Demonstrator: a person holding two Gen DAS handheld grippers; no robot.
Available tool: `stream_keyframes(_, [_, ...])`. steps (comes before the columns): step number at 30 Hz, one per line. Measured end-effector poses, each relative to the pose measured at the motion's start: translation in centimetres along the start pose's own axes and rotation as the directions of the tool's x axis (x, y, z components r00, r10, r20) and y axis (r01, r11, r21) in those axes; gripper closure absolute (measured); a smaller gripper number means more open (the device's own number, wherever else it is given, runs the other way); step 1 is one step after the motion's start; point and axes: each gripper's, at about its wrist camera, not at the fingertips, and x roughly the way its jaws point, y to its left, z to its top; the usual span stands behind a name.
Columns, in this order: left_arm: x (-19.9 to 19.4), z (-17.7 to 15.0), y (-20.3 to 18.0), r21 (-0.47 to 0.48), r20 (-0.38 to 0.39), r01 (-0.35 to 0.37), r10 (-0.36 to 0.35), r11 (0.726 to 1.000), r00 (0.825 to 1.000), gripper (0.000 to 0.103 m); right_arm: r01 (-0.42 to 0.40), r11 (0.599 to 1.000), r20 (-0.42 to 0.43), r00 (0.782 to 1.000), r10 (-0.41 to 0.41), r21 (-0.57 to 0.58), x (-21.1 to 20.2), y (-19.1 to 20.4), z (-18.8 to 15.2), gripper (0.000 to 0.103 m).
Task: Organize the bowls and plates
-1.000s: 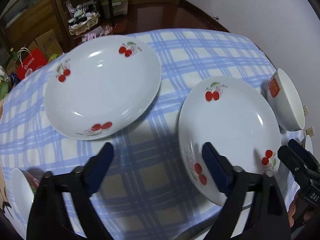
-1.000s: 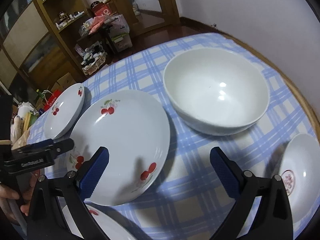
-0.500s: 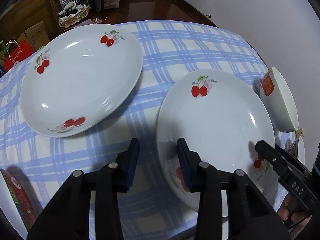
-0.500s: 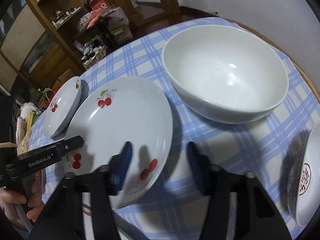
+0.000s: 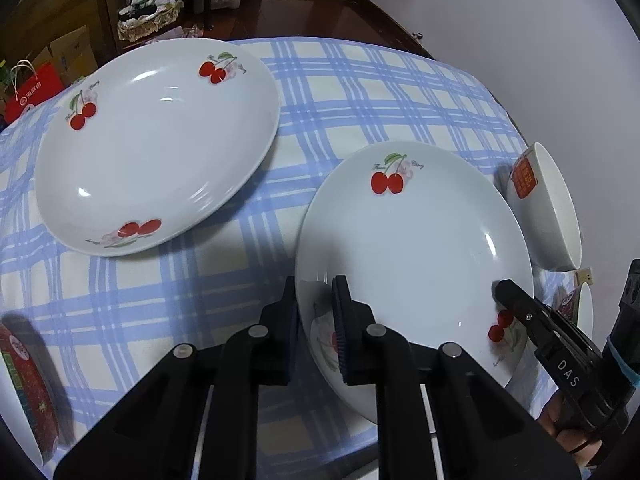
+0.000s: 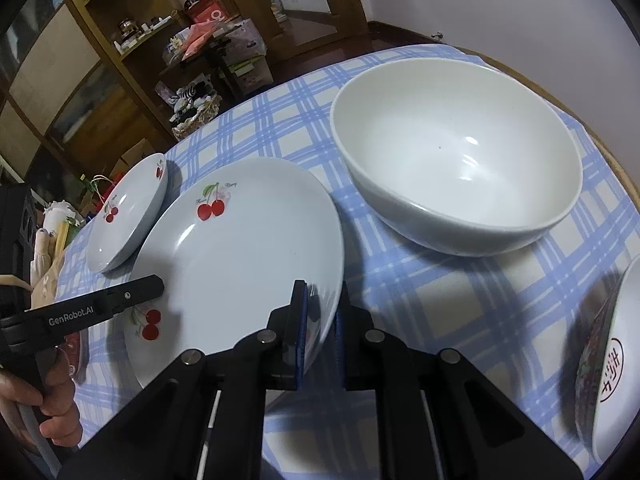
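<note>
Near cherry plate: we see the near cherry plate on the checked cloth, its left rim between our left gripper fingers and its right rim between our right gripper fingers.
Left gripper: jaws closing, one blue pad under the rim and one on the plate's inner face; we read it as pinching the rim.
Right gripper: jaws closing on the opposite rim; in the right wrist view the plate edge sits right between the pads, pads on it.
Plate pose: we can't tell whether it is lifted off the cloth; it looks tilted in the left wrist view, but that may be the lens.
Far cherry plate: the far cherry plate lies flat on the cloth, up and left of the held plate, apart from it.
Big white bowl: the big white bowl stands upright just right of the held plate, a narrow strip of cloth between them.
Small bowl: we see a patterned small bowl with a red seal mark at the right edge of the right wrist view, partly cut off.
Worktop: the worktop is a dark round one; cloth covers most of it.
Hands: a hand wraps the left gripper's handle at the lower left.
</note>
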Motion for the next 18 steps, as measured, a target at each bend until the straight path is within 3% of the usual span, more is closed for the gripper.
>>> stream_keyframes(18, [-1.6, -0.6, 0.3, -0.015, 0.012, 0.007, -0.007, 1.000, 1.000, 0.088, -0.010, 1.000, 0.036, 0.999, 0.011, -0.023, -1.1, 0.7, 0.1, 0.090])
